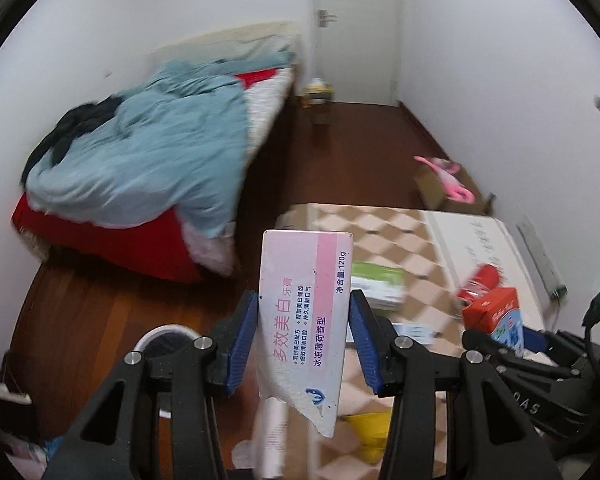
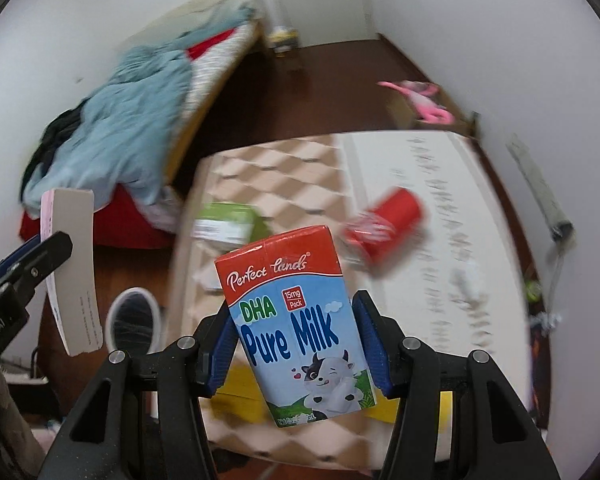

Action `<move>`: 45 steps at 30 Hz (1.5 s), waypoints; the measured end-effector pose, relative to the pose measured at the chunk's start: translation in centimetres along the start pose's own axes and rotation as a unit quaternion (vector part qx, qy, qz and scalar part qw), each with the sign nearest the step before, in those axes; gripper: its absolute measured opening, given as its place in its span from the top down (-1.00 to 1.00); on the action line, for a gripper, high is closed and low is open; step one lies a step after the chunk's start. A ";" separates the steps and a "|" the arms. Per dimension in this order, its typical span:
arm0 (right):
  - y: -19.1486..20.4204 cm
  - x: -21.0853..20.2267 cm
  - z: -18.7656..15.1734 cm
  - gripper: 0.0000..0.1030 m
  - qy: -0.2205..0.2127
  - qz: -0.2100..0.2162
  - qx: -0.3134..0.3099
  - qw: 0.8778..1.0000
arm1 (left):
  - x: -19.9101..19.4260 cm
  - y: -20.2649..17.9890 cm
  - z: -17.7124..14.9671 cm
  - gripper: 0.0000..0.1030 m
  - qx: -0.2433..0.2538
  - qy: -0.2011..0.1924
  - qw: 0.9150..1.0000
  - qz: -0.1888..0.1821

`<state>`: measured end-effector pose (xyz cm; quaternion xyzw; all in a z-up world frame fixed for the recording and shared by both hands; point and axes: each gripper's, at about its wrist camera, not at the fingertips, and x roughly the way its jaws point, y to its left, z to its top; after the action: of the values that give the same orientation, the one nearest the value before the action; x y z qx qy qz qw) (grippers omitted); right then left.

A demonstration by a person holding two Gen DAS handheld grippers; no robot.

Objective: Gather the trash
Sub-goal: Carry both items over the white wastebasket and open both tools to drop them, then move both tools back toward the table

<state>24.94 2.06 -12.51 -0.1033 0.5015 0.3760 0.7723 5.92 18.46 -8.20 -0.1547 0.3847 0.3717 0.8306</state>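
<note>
My left gripper (image 1: 303, 332) is shut on a pink and white toothpaste box (image 1: 306, 312), held upright in the air; the box also shows in the right wrist view (image 2: 74, 264). My right gripper (image 2: 296, 344) is shut on a red and blue Pure Milk carton (image 2: 296, 332), also seen in the left wrist view (image 1: 496, 314). Below, on a low table with a checkered cloth (image 2: 400, 184), lie a red can (image 2: 388, 228), a green box (image 2: 228, 224) and a yellow item (image 1: 370, 432). A round white trash bin (image 2: 134, 318) stands on the floor left of the table.
A bed with a blue quilt (image 1: 148, 160) and red sheet fills the left. A cardboard box with a pink toy (image 1: 448, 178) sits behind the table. A bag (image 1: 318, 94) stands by the far door. A power strip (image 2: 540, 184) lies along the right wall.
</note>
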 end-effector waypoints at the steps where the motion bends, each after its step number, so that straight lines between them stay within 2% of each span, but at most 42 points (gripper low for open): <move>1: 2.0 0.5 0.0 -0.11 0.003 0.009 -0.011 1.000 | 0.5 2.4 -0.2 0.18 -0.014 0.003 1.000 0.009; 4: 7.4 2.4 -0.6 -0.11 0.015 0.033 -0.036 0.999 | 2.1 7.8 -1.2 0.18 -0.046 0.019 0.998 0.032; 7: 13.4 6.1 -1.1 -0.11 0.039 0.056 -0.059 0.996 | 5.6 13.7 -3.0 0.18 -0.086 0.056 0.993 0.054; 10: 19.7 11.0 -2.4 -0.11 0.074 0.073 -0.081 0.991 | 9.8 19.6 -5.5 0.18 -0.127 0.096 0.984 0.077; 13: 24.1 15.7 -4.3 -0.11 0.116 0.090 -0.088 0.985 | 13.1 23.8 -8.0 0.18 -0.159 0.128 0.975 0.086; 16: 28.8 20.9 -6.1 -0.11 0.161 0.098 -0.098 0.977 | 16.1 26.8 -10.0 0.18 -0.187 0.156 0.966 0.083; 19: 31.9 24.7 -7.7 -0.11 0.194 0.101 -0.102 0.970 | 19.7 29.2 -11.7 0.17 -0.212 0.189 0.957 0.065; 22: 34.3 28.5 -9.0 -0.11 0.226 0.099 -0.102 0.964 | 22.5 30.6 -12.8 0.11 -0.230 0.211 0.949 0.041; 25: 36.2 31.7 -9.8 -0.11 0.250 0.093 -0.100 0.959 | 24.4 32.4 -14.0 0.10 -0.263 0.231 0.936 0.021; 26: 36.5 32.4 -9.7 -0.11 0.254 0.093 -0.099 0.958 | 24.3 33.5 -14.5 0.05 -0.274 0.236 0.932 0.017; 27: 36.9 33.4 -9.8 -0.11 0.261 0.092 -0.097 0.956 | 24.6 33.9 -14.8 -0.26 -0.283 0.239 0.929 0.016; 28: 37.2 33.9 -9.9 -0.11 0.266 0.093 -0.096 0.955 | 24.8 34.4 -15.1 -0.69 -0.293 0.240 0.925 0.021; 29: 37.3 34.6 -9.8 -0.11 0.270 0.093 -0.097 0.953 | 24.0 35.4 -15.8 -0.82 -0.300 0.237 0.923 0.025; 30: 37.6 35.2 -9.8 -0.12 0.275 0.094 -0.098 0.952 | 23.9 35.9 -16.0 -0.87 -0.305 0.237 0.922 0.031; 33: 38.9 37.0 -9.5 -0.18 0.282 0.110 -0.105 0.947 | 23.0 37.1 -16.8 -0.88 -0.304 0.244 0.918 0.067; 35: 39.3 38.3 -8.9 -0.67 0.285 0.120 -0.106 0.945 | 21.9 37.3 -17.2 -0.88 -0.298 0.239 0.920 0.091; 37: 39.7 38.1 -8.8 -0.73 0.281 0.135 -0.113 0.943 | 20.8 37.2 -17.4 -0.88 -0.293 0.230 0.920 0.118; 39: 40.3 37.6 -8.8 -0.93 0.275 0.126 -0.136 0.943 | 19.5 37.1 -17.6 -0.88 -0.288 0.224 0.921 0.140; 45: 40.8 34.6 -9.5 -0.98 0.233 0.074 -0.209 0.947 | 16.4 36.1 -18.0 -0.88 -0.264 0.226 0.923 0.164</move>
<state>-2.24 41.85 -37.65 -0.3097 0.5841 0.4934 0.5653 -23.03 41.27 -31.32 -0.3836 0.4700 0.5459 0.5779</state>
